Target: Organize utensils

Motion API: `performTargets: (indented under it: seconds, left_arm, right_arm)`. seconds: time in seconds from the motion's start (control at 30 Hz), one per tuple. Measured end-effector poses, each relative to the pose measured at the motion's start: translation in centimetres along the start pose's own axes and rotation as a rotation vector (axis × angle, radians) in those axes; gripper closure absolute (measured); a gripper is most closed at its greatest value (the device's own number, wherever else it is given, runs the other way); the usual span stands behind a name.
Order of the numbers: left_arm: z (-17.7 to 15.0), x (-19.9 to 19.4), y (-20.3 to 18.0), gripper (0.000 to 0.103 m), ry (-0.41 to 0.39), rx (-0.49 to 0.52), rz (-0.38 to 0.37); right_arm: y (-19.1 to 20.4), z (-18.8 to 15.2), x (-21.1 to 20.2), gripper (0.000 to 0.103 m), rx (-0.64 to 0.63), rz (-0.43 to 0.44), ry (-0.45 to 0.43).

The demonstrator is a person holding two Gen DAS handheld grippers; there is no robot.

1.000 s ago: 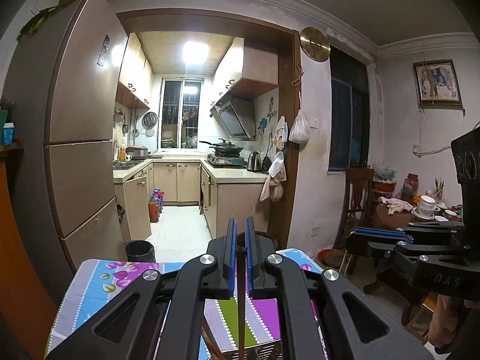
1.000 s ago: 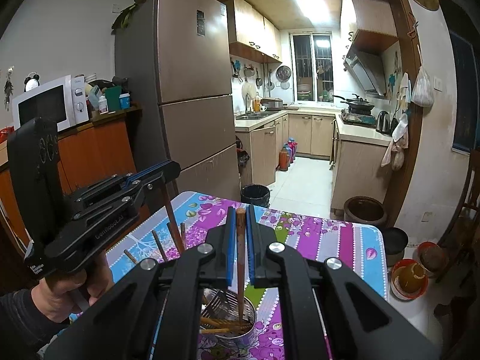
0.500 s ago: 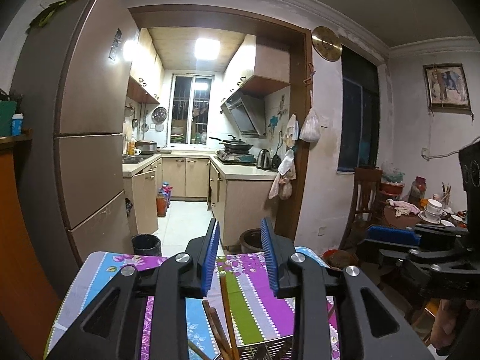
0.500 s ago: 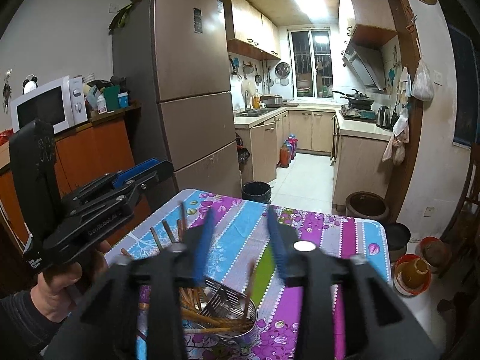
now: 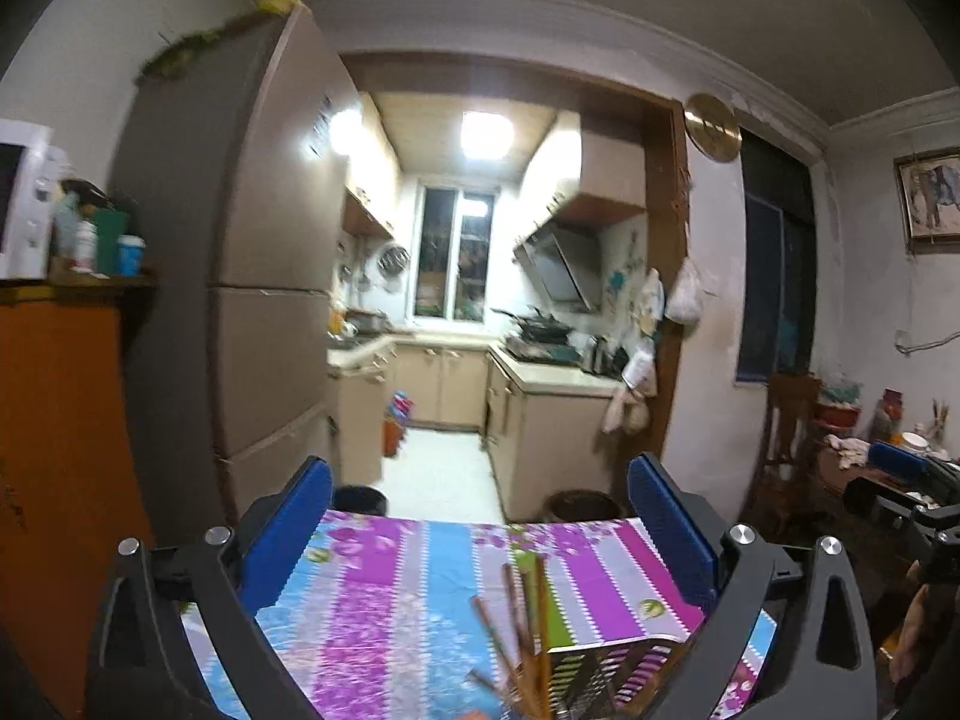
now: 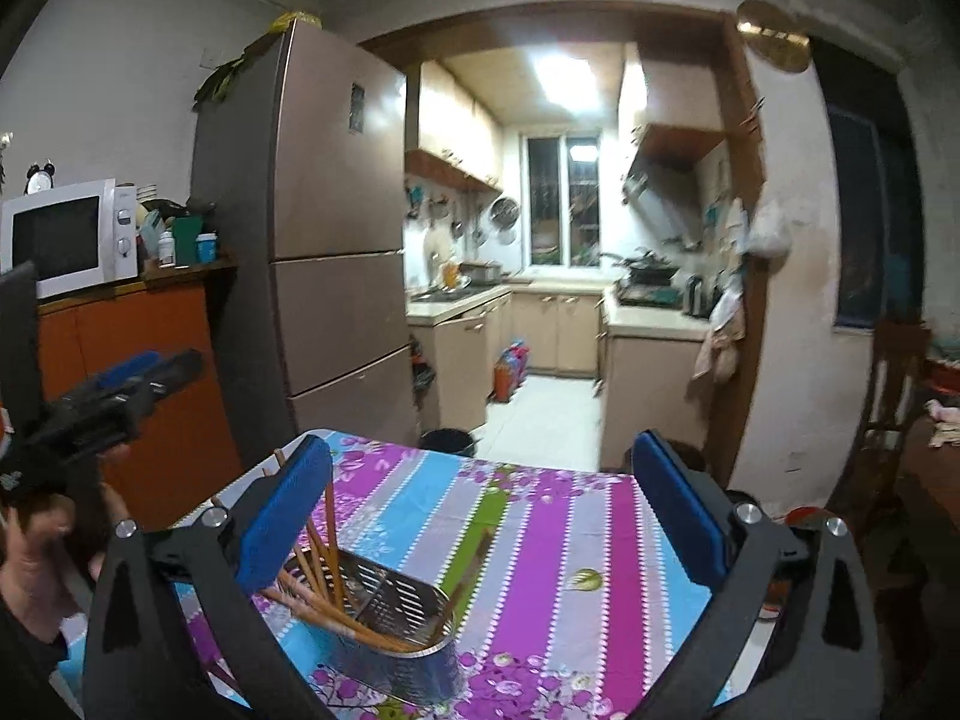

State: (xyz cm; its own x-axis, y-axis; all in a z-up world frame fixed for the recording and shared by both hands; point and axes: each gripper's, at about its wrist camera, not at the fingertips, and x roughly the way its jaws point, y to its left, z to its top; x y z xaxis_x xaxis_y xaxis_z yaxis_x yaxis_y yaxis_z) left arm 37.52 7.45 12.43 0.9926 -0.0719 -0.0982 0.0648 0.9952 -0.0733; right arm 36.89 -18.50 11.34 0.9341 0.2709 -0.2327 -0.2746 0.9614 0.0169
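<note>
A perforated metal utensil holder [image 6: 390, 630] stands on the striped floral tablecloth [image 6: 540, 528] and holds several wooden chopsticks [image 6: 327, 552] leaning left. In the left wrist view the holder [image 5: 624, 672] and chopsticks [image 5: 522, 618] sit low in frame. My right gripper [image 6: 480, 516] is open and empty above the holder. My left gripper [image 5: 480, 528] is open and empty above the table; it also shows at the left edge of the right wrist view [image 6: 120, 384]. The right gripper shows at the right edge of the left wrist view [image 5: 900, 480].
A tall fridge [image 6: 336, 240] and an orange cabinet [image 6: 138, 372] with a microwave [image 6: 66, 237] stand to the left. A kitchen opens behind the table. A black bin [image 6: 447, 441] sits past the table's far edge. A wooden chair [image 5: 786, 420] stands right.
Both grippers held a chopstick upright over the holder, then opened and let it drop in. Both now stand wide open and have pulled back; the views are blurred by motion.
</note>
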Motion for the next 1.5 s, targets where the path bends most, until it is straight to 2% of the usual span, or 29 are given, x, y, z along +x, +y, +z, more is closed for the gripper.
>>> performTargets:
  seconds: [0.1, 0.2, 0.4, 0.57, 0.77, 0.93, 1.2, 1.33, 1.5]
  left_arm:
    - [-0.5, -3.7, 0.8, 0.005, -0.043, -0.020, 0.034]
    - [-1.4, -7.4, 1.5, 0.005, -0.074, -0.054, 0.025]
    - [-3.8, -12.6, 1.5, 0.005, -0.058, -0.032, 0.006]
    - [-7.1, -15.5, 1.0, 0.005, -0.015, -0.021, -0.020]
    - [-10.8, -18.1, 0.8, 0.005, 0.051, -0.058, -0.033]
    - [-12.5, -19.9, 0.3, 0.005, 0.085, -0.058, -0.046]
    - [-13.1, -23.5, -0.3, 0.005, 0.092, -0.058, 0.001]
    - [-13.0, -24.6, -0.9, 0.005, 0.122, -0.030, 0.032]
    - [-12.8, -26.9, -1.3, 0.005, 0.084, 0.003, 0.074]
  right_arm:
    - [0.7, -1.0, -2.7, 0.006, -0.005, -0.028, -0.066]
    - [1.8, -2.1, -5.2, 0.006, -0.012, -0.032, -0.101]
    - [4.2, -5.0, -10.2, 0.006, -0.033, -0.018, -0.140]
    - [5.8, -8.4, -12.7, 0.006, -0.029, 0.004, -0.115]
    - [7.2, -12.3, -13.6, 0.006, 0.008, 0.022, -0.030]
    - [8.2, -14.6, -14.9, 0.006, 0.050, 0.027, 0.010]
    - [9.9, -15.0, -17.3, 0.006, 0.089, 0.014, -0.001]
    - [10.2, -14.5, -18.5, 0.005, 0.091, -0.058, -0.013]
    - [10.9, -14.1, -20.2, 0.005, 0.094, -0.065, -0.034]
